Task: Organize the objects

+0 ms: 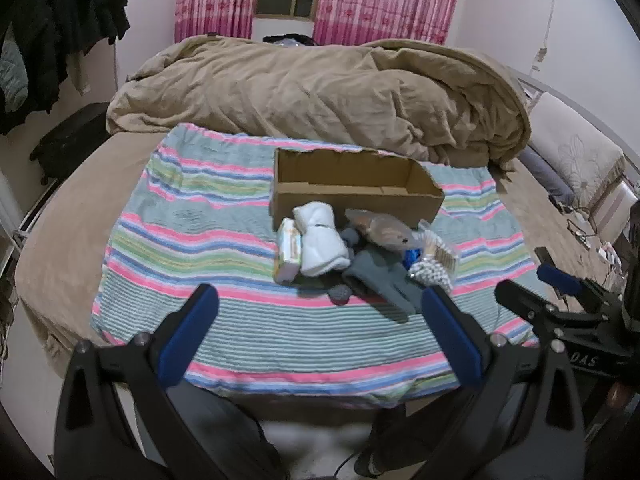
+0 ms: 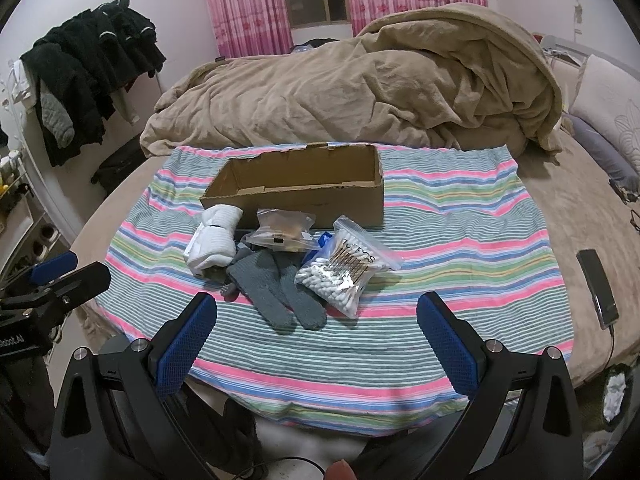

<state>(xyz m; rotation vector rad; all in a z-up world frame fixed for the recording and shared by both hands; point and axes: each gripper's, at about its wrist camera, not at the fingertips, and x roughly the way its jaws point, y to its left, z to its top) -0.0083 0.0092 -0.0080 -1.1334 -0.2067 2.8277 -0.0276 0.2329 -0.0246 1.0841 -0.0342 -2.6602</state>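
Note:
An open cardboard box [image 1: 352, 188] [image 2: 300, 188] lies on a striped towel [image 1: 200, 240] [image 2: 460, 240] on the bed. In front of it lie a small yellow-white box [image 1: 287, 255], rolled white socks [image 1: 320, 240] [image 2: 214, 240], grey gloves [image 1: 380, 280] [image 2: 280, 292], a clear bag with a brown item [image 1: 384, 232] [image 2: 284, 230] and a bag of cotton swabs [image 1: 434, 260] [image 2: 344, 272]. My left gripper [image 1: 320, 316] is open and empty, near the towel's front edge. My right gripper [image 2: 316, 320] is open and empty, just short of the gloves.
A crumpled tan duvet [image 1: 320, 92] [image 2: 360, 92] lies behind the box. A black phone [image 2: 598, 288] with a cable lies on the bed at right. Dark clothes [image 2: 92, 68] hang at left. Pink curtains [image 1: 380, 0] cover the back wall.

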